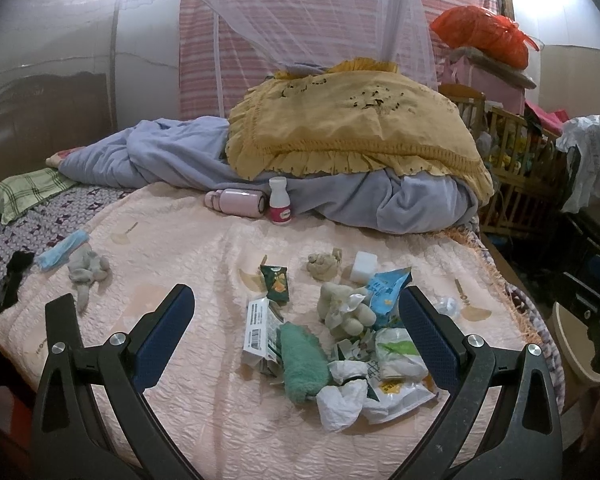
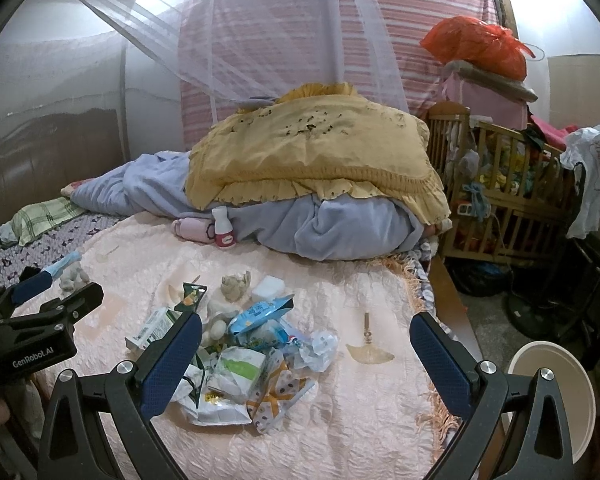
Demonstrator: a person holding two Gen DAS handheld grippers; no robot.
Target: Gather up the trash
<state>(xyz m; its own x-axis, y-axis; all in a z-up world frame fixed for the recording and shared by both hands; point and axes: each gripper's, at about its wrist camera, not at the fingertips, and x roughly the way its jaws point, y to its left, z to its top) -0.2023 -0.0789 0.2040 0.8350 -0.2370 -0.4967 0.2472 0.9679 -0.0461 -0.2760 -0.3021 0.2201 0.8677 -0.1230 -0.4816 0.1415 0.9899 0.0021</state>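
Note:
A heap of trash lies on the pink bedspread [image 1: 180, 248]: a white carton [image 1: 258, 326], a green snack packet [image 1: 277, 282], a blue wrapper [image 1: 388, 288], crumpled white plastic [image 1: 342, 400] and a green towel [image 1: 302, 360]. The same heap shows in the right wrist view [image 2: 240, 360], with the blue wrapper [image 2: 260, 314]. My left gripper [image 1: 296, 312] is open and empty, held above the heap. My right gripper [image 2: 306, 336] is open and empty over the heap's right side. The left gripper also shows at the left of the right wrist view [image 2: 48, 292].
A white bin [image 2: 556, 396] stands on the floor right of the bed. A small white bottle [image 1: 280, 202] and a pink flask [image 1: 236, 202] lie by the blue quilt [image 1: 172, 160] and yellow pillow [image 1: 352, 128]. A wooden crib [image 2: 508, 188] stands far right. Grey socks [image 1: 86, 270] lie left.

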